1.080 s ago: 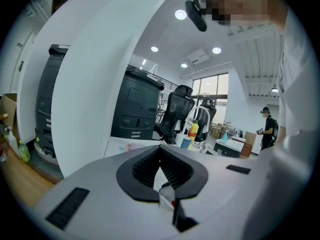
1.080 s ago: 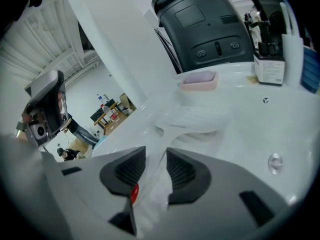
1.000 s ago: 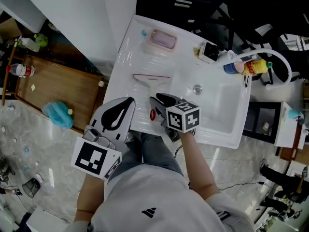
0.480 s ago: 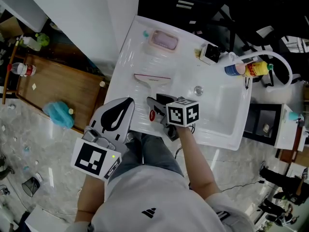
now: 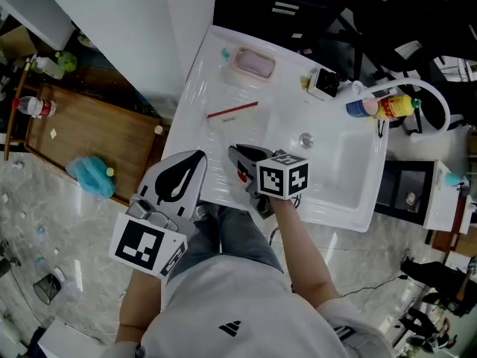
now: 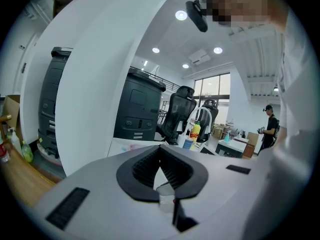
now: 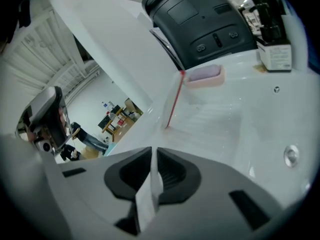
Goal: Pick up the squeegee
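- My right gripper has just been closing its jaws. They now pinch the white handle of the squeegee, thin edge between the pads, which I judge gives a firm hold for lifting.
- The red blade points ahead, tilted, over the ribbed drainboard of the sink, near the pink soap dish. I can't tell whether it is clear of the surface.
- My left gripper sits off the sink's front edge, jaws together on nothing, out of the way.
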`<state>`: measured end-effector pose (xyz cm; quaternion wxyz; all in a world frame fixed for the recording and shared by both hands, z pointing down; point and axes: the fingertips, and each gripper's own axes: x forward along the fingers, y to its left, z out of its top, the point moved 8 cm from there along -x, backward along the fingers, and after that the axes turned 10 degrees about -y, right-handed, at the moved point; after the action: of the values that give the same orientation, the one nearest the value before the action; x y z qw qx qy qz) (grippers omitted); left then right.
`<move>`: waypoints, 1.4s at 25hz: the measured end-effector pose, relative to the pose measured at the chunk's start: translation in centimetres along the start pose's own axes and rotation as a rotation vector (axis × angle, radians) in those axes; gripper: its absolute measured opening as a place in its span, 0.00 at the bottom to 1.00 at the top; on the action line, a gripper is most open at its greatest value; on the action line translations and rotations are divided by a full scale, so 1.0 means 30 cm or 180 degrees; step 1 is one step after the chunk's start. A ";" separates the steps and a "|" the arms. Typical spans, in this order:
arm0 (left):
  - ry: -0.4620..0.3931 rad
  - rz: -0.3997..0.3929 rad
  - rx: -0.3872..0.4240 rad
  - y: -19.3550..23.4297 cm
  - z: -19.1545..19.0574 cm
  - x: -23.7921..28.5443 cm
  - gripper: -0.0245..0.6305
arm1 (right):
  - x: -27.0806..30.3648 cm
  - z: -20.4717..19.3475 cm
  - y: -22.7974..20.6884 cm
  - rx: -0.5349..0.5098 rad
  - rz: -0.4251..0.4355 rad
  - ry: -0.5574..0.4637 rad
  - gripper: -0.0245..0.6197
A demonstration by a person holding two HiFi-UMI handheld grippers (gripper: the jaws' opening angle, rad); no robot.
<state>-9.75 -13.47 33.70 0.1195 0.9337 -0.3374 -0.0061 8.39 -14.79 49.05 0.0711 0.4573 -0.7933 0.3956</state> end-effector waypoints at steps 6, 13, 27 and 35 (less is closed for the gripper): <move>-0.0025 -0.0009 0.0009 -0.007 0.003 -0.007 0.05 | 0.026 -0.007 0.009 -0.0336 -0.0058 0.0149 0.11; -0.0022 -0.0002 0.0028 -0.015 0.010 -0.030 0.05 | 0.023 0.000 0.018 -0.0404 -0.0143 0.0095 0.10; -0.0085 -0.0108 0.0084 -0.041 0.023 -0.037 0.05 | -0.084 0.059 0.118 -0.0585 -0.0113 -0.0386 0.10; -0.0139 -0.0272 0.0150 -0.088 0.047 -0.018 0.05 | -0.209 0.153 0.217 -0.0727 0.0003 -0.0828 0.10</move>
<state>-8.65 -11.47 31.70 0.0897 0.9495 -0.2998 -0.0236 8.02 -12.01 39.29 0.0191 0.4932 -0.8358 0.2405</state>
